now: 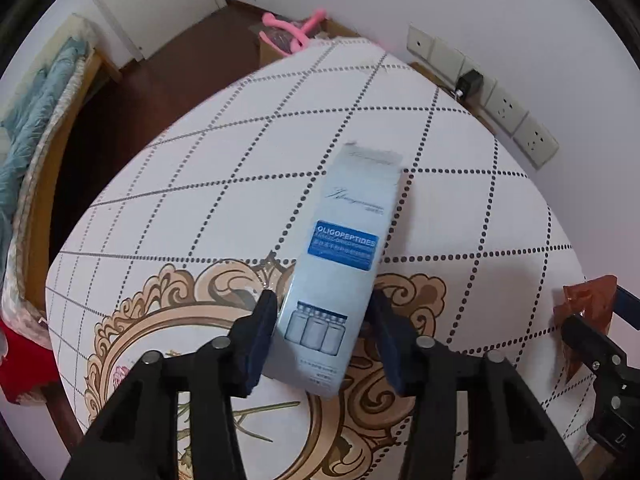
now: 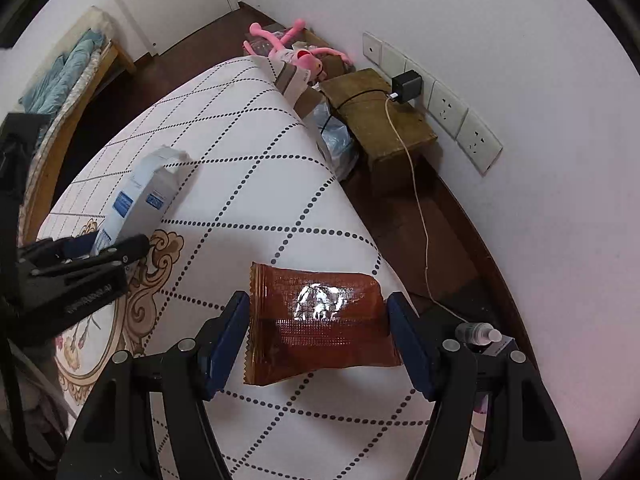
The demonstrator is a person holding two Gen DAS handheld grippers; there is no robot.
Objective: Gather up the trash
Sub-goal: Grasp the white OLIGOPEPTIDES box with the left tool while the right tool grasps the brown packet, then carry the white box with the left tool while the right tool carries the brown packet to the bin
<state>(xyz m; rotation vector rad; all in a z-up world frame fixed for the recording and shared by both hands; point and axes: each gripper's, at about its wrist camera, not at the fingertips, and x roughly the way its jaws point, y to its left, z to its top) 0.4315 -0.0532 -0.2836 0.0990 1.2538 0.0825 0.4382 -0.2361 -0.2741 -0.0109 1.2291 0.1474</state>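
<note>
A pale blue carton [image 1: 340,264] labelled OLIGOPEPTIDES sits between the fingers of my left gripper [image 1: 324,312], which is shut on its lower sides and holds it above the table [image 1: 180,184]. The carton also shows in the right wrist view [image 2: 138,200], held by the left gripper [image 2: 108,248]. A brown foil snack wrapper [image 2: 320,320] sits between the fingers of my right gripper [image 2: 318,316], which is shut on its two side edges. In the left wrist view the wrapper [image 1: 586,308] and right gripper [image 1: 592,332] show at the right edge.
The table wears a white cloth with dotted diamond lines and a gold ornament. Beyond its far edge lie a pink plush toy [image 2: 298,50], cardboard boxes, a plastic bag [image 2: 338,136] and a wooden stool [image 2: 380,116]. A charger and cable [image 2: 416,184] hang from wall sockets. A small bottle [image 2: 478,334] stands low right.
</note>
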